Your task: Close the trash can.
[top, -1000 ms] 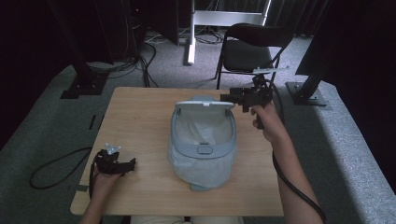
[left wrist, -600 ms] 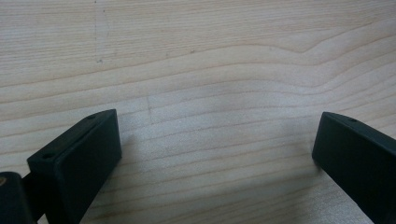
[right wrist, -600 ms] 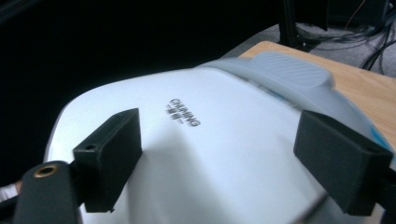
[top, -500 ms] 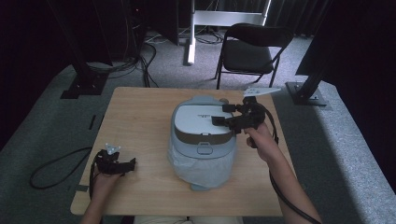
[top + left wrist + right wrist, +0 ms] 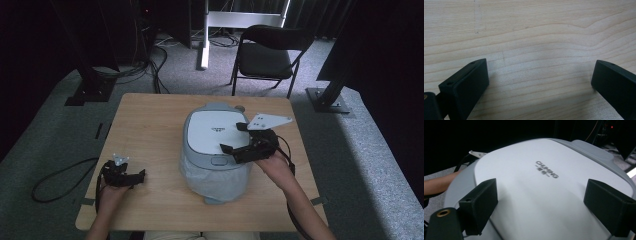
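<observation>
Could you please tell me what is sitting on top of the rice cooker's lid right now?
The right hand-held gripper, jaws open, rests over the closed lid of the rice cooker. The pot's inside is covered.

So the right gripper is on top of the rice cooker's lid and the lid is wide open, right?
Not quite. The lid is shut, flat on the rice cooker, as the high view shows. The right gripper is indeed on top of it, jaws apart.

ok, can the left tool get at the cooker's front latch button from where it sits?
Probably yes. The left tool rests open on the table, with bare wood between it and the rice cooker. The latch button faces the person; the right tool sits above on the lid.
</observation>
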